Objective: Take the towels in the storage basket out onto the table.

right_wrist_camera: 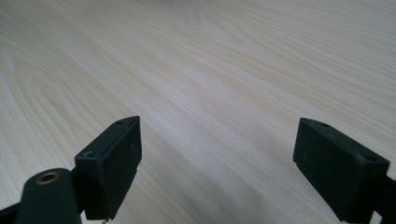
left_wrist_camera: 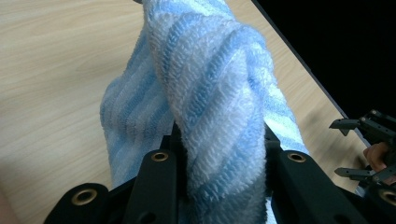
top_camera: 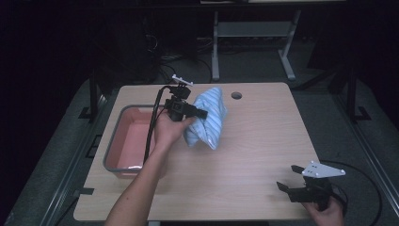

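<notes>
Over the tabletop (top_camera: 254,141) in the high view: left claw (top_camera: 200,113) clamped on a blue-striped towel (top_camera: 207,117), lifted so the cloth hangs in a bunch and only its lower end meets the wood. Probably held high to carry the towel clear of the surface, perhaps toward the red tub (top_camera: 129,141) just left of the hand. Tub sitting at the left edge, grey-rimmed, seemingly bare inside apart from something pale at the near wall, too small to identify. Right claw (top_camera: 289,178) parked at the near right corner, well apart from the towel, jaws spread, gripping nothing; likely resting there to stay out of the way.

Along the left gripper view: towel (left_wrist_camera: 210,93) rising thick and twisted from between the two black jaws, pinched tight at the base, pale wood (left_wrist_camera: 51,70) behind it. Right claw (left_wrist_camera: 359,149) far off at the table edge, held by a hand (left_wrist_camera: 378,156).

Along the right gripper view: right claw (right_wrist_camera: 217,154) wide open, jaws far apart with bare woodgrain (right_wrist_camera: 210,70) between and ahead, nothing caught. Low and nearly level with the surface, in keeping with an idle, waiting hold.
</notes>
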{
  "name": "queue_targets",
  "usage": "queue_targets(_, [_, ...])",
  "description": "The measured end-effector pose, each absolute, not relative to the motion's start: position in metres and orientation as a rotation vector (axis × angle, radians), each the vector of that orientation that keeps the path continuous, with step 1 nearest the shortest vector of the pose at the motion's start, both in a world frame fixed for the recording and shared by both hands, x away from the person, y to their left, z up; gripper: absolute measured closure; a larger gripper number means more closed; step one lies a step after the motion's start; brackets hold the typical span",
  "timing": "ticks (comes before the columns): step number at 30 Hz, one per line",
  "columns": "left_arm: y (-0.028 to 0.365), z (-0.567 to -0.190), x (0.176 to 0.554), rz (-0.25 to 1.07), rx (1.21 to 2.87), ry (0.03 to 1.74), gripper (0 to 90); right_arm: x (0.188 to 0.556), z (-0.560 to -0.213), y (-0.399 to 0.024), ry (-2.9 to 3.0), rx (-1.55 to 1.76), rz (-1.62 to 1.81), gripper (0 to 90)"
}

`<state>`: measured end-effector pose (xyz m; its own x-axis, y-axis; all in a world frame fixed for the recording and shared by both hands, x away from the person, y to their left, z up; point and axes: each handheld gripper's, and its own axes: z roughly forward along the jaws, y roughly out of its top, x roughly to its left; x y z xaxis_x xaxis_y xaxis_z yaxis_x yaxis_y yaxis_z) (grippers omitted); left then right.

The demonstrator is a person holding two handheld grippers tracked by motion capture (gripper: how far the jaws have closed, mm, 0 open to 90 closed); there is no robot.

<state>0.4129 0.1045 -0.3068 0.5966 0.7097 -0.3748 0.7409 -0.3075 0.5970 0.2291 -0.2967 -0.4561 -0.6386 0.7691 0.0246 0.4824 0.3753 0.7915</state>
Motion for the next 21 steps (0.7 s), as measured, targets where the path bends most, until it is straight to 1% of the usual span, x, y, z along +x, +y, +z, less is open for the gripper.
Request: queue_targets(21, [0.077,-0.324,0.418,-0.108,2.073,1.123,68.8,0.230,-0.456,-0.299,2.289,1.090,1.146,14.8])
